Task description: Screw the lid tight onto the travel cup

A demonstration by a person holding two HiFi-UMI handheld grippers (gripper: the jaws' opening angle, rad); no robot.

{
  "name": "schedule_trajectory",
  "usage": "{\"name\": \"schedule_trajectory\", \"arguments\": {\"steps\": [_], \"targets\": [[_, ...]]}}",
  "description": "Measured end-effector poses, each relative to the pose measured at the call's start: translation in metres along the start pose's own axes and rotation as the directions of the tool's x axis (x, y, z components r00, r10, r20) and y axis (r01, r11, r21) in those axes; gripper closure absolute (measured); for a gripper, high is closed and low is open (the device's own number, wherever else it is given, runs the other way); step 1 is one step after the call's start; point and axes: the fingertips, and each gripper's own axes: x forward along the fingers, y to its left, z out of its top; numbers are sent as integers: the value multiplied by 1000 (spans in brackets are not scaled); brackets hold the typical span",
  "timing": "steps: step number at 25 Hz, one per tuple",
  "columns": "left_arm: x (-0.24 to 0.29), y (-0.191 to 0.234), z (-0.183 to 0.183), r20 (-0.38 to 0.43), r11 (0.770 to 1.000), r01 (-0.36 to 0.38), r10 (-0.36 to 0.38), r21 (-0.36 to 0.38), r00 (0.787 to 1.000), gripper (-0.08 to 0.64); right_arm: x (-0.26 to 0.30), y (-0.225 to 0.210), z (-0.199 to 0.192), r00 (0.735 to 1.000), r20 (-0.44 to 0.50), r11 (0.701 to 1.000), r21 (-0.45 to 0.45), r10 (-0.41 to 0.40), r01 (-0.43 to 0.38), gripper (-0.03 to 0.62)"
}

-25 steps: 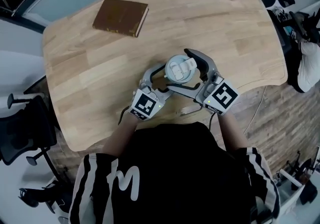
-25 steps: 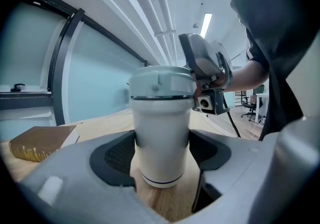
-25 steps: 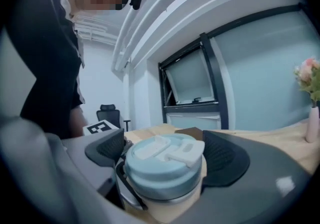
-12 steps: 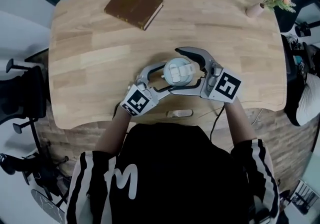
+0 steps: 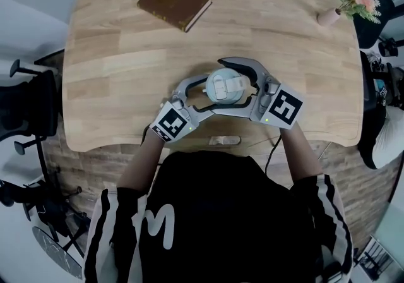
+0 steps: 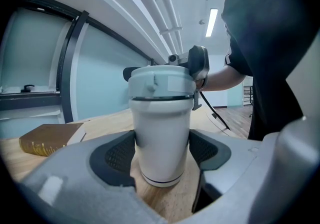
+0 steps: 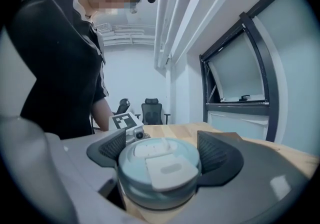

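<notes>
While L gripper [image 6: 161,154] clamps travel cup [image 6: 160,118], R gripper [image 7: 162,152] jaws closing round lid [image 7: 159,170].

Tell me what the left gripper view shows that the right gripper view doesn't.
Left gripper view only: the cup body down to its base, standing on the table, with the left gripper pressed on its sides.
Right gripper view only: the top face of the lid, the right gripper with its jaws closing around it (contact unclear), and chairs behind.
Both: the lid and the wooden table.
</notes>
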Motion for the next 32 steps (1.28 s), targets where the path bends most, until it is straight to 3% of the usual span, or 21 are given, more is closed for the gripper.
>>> {"name": "schedule_trajectory", "arguments": {"steps": [9,17,24,32], "targets": [[-1,1,-1,-6,1000,6,-6,0,1000,216,-1,-7,0,986,14,986,18,-165,165,150],[-1,0,-1,-4,1000,12,-12,-6,1000,216,-1,-13,0,948,3,948,30,-318,318,150],[-2,2,-2,-3,1000,4,-4,-9,1000,218,-1,-20,-4,879,-33,878,40,-475,476,150],[-3,3,-4,-1,1000,22,-22,-5,1000,218,-4,-29,-8,761,-61,759,56,-645,648,152]]}}
